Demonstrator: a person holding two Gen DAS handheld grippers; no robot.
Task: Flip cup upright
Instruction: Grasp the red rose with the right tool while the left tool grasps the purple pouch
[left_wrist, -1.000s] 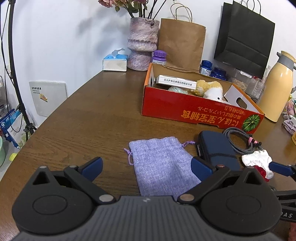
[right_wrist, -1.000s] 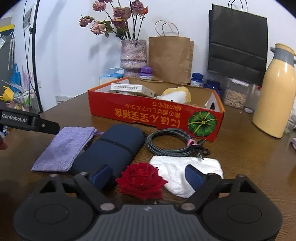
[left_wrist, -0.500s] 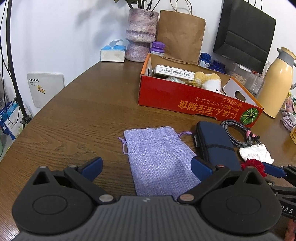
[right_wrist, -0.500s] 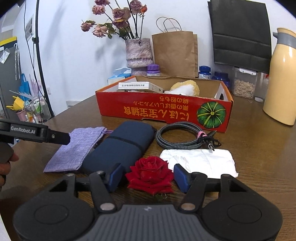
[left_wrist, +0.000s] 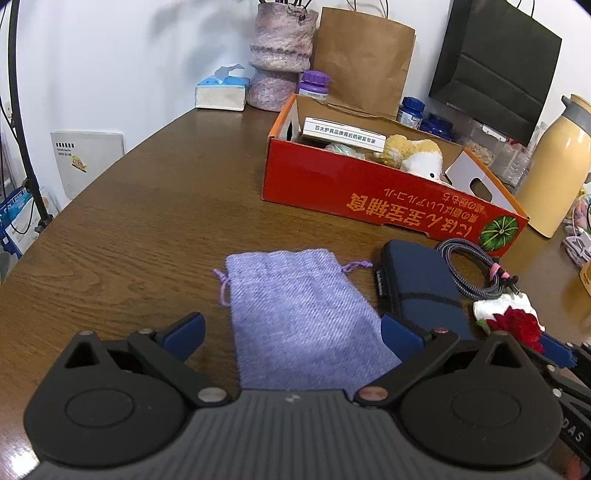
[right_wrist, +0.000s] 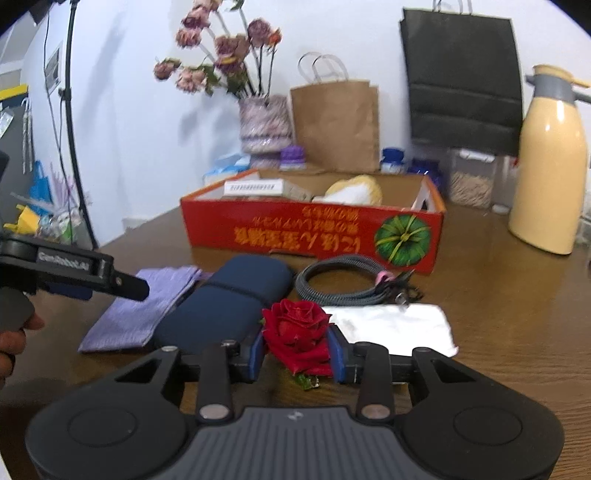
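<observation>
Bare surface (left_wrist: 147, 221) lies left of the pouch (left_wrist: 295, 317); left gripper (left_wrist: 291, 332) wide; right gripper (right_wrist: 297, 350) closing on the rose (right_wrist: 295, 325).

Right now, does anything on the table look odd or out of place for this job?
Yes. No cup shows in either view. The right claw is closing around a red rose beside the white packet. The red box's print reads upside down.

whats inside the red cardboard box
In the red cardboard box: a white printed carton, a yellow-and-white plush toy and something pale green between them. The near wall hides the box floor and anything lower down.
</observation>
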